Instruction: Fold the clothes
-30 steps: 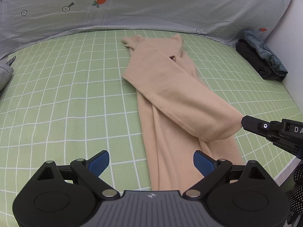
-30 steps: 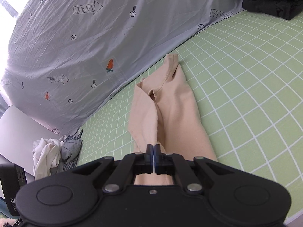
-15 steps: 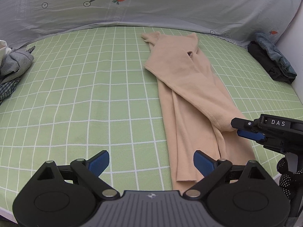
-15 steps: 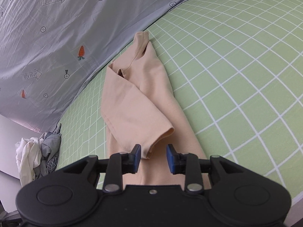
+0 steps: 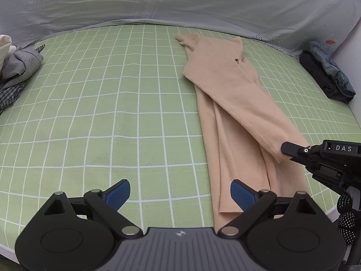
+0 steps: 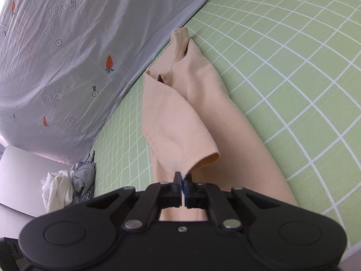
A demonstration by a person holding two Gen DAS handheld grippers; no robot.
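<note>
A beige long-sleeved top (image 5: pixel 227 103) lies lengthwise on the green checked sheet (image 5: pixel 112 103), folded narrow with one sleeve (image 6: pixel 180 131) laid across its body. My right gripper (image 6: pixel 182 178) is shut on the edge of the sleeve's cuff, which lifts slightly; it also shows in the left wrist view (image 5: pixel 286 149) at the cuff. My left gripper (image 5: pixel 180 192) is open and empty, low over the sheet just left of the top's hem.
A pile of grey, white and checked clothes (image 5: pixel 15 67) lies at the far left. Dark and denim clothes (image 5: pixel 327 74) sit at the far right by the wall. A grey carrot-print cloth (image 5: pixel 180 2) rises behind. The bed's front edge is near.
The right gripper opened half a second ago, then shut again on the cuff's edge. The sleeve now lies lower on the body. The left gripper drew back and left, still open.
</note>
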